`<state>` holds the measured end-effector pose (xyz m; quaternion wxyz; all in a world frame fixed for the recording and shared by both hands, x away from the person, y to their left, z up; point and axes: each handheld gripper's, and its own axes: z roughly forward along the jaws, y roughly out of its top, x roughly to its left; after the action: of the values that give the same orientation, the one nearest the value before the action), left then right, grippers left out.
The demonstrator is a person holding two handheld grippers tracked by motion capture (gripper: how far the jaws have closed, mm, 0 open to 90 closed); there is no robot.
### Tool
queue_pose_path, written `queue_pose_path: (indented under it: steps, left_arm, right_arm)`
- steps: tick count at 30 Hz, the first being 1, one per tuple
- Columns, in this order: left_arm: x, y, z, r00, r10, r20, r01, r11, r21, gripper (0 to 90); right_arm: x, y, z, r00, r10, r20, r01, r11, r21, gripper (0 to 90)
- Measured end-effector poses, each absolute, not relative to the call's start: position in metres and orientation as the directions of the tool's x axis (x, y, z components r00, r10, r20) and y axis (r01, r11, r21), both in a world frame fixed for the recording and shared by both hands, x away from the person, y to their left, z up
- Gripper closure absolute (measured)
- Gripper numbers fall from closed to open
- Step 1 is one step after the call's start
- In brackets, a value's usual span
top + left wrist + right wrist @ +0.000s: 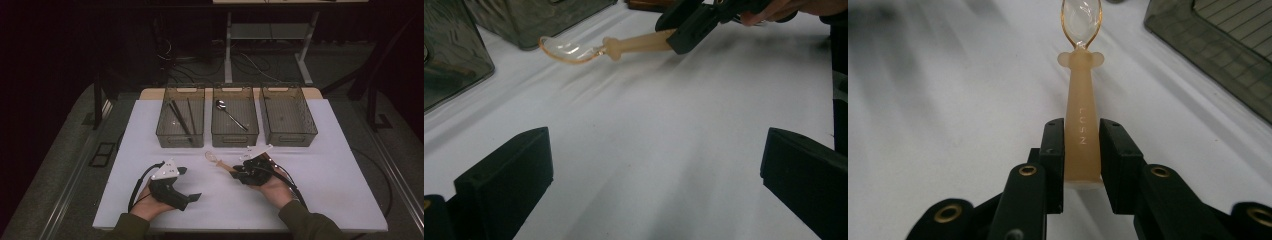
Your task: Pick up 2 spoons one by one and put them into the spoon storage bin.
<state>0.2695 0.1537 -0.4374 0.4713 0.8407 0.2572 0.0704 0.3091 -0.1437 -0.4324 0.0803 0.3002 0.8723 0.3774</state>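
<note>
**Right tongs clamped on spoon handle; left tongs wide and idle**

My right tongs [1082, 165] grip the peach-coloured spoon [1081, 105] by the lower end of its handle. Both pads press against the handle sides, so the jaws stand narrow with the spoon between them. The spoon's clear bowl points away from my right tongs, toward the far edge of the worktop [325, 175]. In the high view the spoon [218, 161] sits near the middle of the worktop, just in front of the centre bin, with my right tongs [239, 173] on its near end. From the left gripper view, the spoon [624, 46] appears to be held just above the white surface, bowl tilted slightly downward.

My left tongs [656, 185] stand wide, with bare worktop between the jaws. In the high view they [187, 184] rest near the front-left part of the worktop, well apart from the spoon.

Three grey bins stand in a row along the far edge. The left bin [181, 135] holds dark chopsticks [180, 119]. The centre bin [235, 136] holds a metal spoon [230, 114]. The right bin [289, 136] stands just beside it.
</note>
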Motion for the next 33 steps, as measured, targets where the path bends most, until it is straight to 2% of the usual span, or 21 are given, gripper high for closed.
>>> queue_pose_path:
  steps: [33]
  left_arm:
    - [0.269, 0.153, -0.438, 0.859, 0.496, -0.123, 0.366, -0.429, 0.826, 0.0]
  right_arm:
    - [0.315, -0.195, -0.393, -0.759, 0.636, 0.136, 0.466, 0.386, 0.796, 73.0]
